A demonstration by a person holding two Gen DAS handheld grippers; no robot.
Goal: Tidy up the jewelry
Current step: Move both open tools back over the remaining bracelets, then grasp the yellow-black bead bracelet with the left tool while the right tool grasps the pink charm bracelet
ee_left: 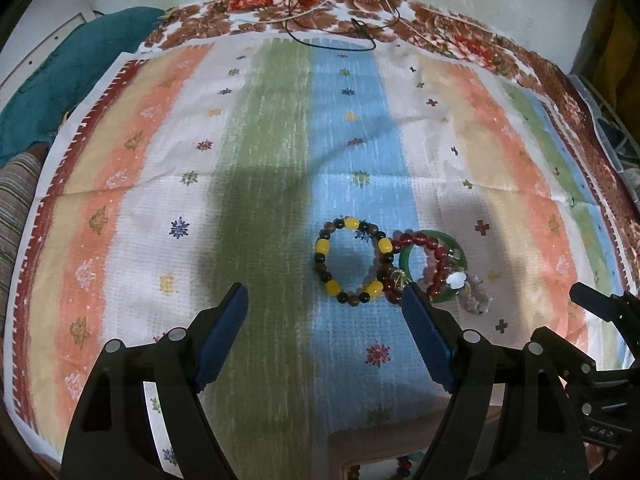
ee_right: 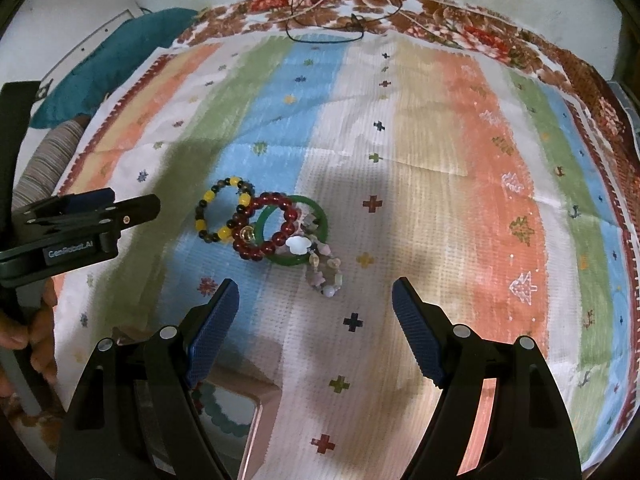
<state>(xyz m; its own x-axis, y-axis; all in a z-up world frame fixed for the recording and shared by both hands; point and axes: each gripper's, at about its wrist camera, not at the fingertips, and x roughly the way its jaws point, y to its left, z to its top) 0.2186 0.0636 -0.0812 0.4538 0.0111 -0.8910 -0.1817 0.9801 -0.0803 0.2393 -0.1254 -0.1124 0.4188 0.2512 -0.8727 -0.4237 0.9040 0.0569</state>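
Note:
A heap of bracelets lies on the striped cloth. A yellow-and-brown bead bracelet lies leftmost, beside a dark red bead bracelet that overlaps a green bangle, with a pale stone bracelet at the right. In the right wrist view they are the yellow-and-brown bracelet, the red bracelet, the green bangle and the pale bracelet. My left gripper is open, just short of the yellow bracelet. My right gripper is open near the pale bracelet.
A pink box holding beads sits at the near edge under the grippers. A black cord lies at the far edge on a floral cloth. A teal cloth lies at the far left.

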